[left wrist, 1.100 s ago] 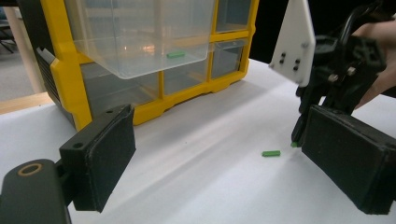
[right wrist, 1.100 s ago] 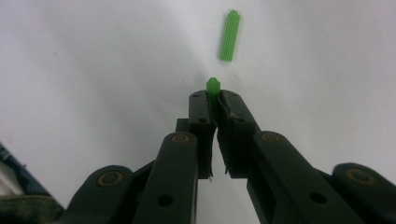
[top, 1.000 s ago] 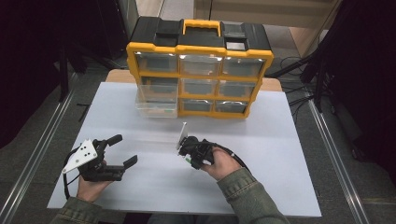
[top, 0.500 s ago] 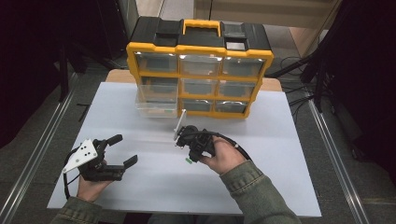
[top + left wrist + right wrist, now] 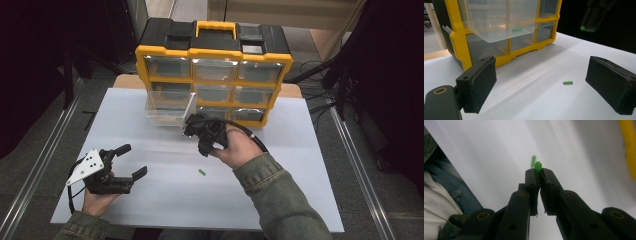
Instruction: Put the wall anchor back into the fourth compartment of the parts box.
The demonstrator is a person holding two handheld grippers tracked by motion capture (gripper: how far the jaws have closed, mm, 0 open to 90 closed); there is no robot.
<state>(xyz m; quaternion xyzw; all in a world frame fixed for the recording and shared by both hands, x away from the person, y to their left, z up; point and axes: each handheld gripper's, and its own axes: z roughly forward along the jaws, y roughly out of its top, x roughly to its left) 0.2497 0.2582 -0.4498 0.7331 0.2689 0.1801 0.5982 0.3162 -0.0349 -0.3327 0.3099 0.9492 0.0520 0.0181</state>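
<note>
the small green peg (image 5: 538,167) sits pinched between the closed jaws of the right gripper (image 5: 196,126), only its tip poking out past them, its long axis running along the jaws. in the high view that gripper is raised at the front right corner of the pulled-out clear drawer (image 5: 169,107), pointing toward about 10 o'clock, so the drawer's open top lies just beyond and to the left of the jaw tips. my guess is that the peg is bound for this drawer: the left gripper view shows another green peg (image 5: 517,29) already lying on the drawer's floor, seen through the clear plastic.

the drawer hangs out of the left column of the yellow and black organiser (image 5: 215,70), which stands at 12 o'clock on the white bench (image 5: 300,165). a third green peg (image 5: 202,172) lies loose on the bench at about 6 o'clock from the right gripper, its long axis roughly 10 to 4 in the high view, and it is between the two hands.

the left gripper (image 5: 131,161) rests low at 8 o'clock on the bench, jaws spread wide and holding nothing, well apart from the drawer. the right hand is clearly the nearer one to the drawer, so the drop falls to it; the loose peg is a close call between the two.
</note>
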